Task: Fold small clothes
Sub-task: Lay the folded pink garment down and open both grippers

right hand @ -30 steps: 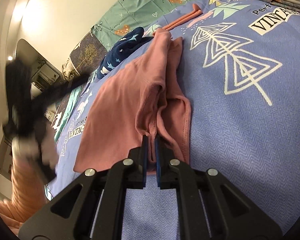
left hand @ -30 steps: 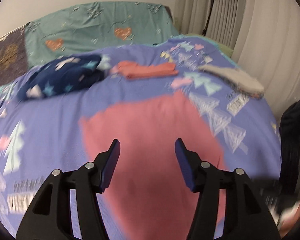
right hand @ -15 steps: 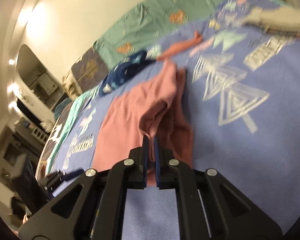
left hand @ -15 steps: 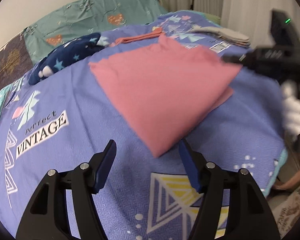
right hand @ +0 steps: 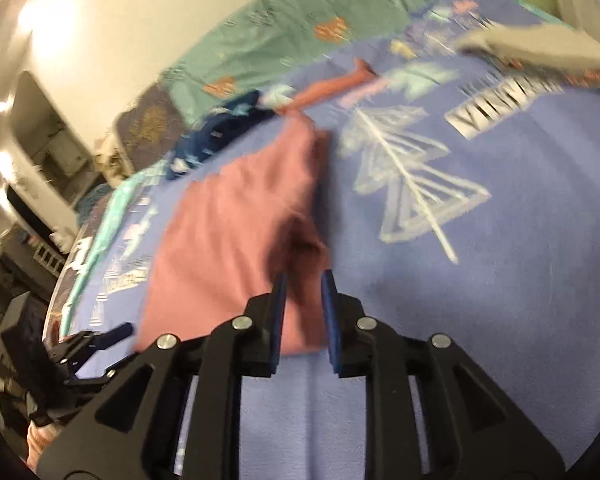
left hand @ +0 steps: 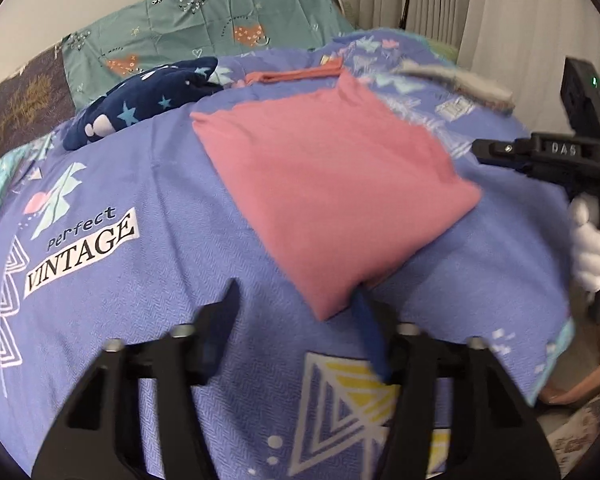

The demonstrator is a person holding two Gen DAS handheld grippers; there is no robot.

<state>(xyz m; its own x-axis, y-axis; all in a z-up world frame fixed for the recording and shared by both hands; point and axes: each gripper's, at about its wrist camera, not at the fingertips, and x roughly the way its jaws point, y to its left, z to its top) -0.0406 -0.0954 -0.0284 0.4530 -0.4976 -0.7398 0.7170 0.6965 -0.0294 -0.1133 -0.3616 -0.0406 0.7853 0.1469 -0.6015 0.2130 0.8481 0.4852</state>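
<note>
A pink garment (left hand: 332, 184) lies folded flat on the purple patterned bedspread (left hand: 140, 288); it also shows in the right wrist view (right hand: 236, 240). My left gripper (left hand: 296, 320) is open, just short of the garment's near corner, empty. My right gripper (right hand: 304, 300) has its jaws a little apart around the garment's near right edge, no longer pinching it. The right gripper also shows at the right edge of the left wrist view (left hand: 492, 148).
A navy star-print garment (left hand: 140, 100), a folded orange-pink garment (left hand: 296, 75) and a folded grey garment (left hand: 460, 80) lie farther back on the bed. A teal pillow (left hand: 204, 28) is at the head. Curtains (left hand: 460, 8) hang at the right.
My right gripper has opened and let go of the pink garment, which now lies flat. My left gripper has drawn back toward the garment's near corner, still open.
</note>
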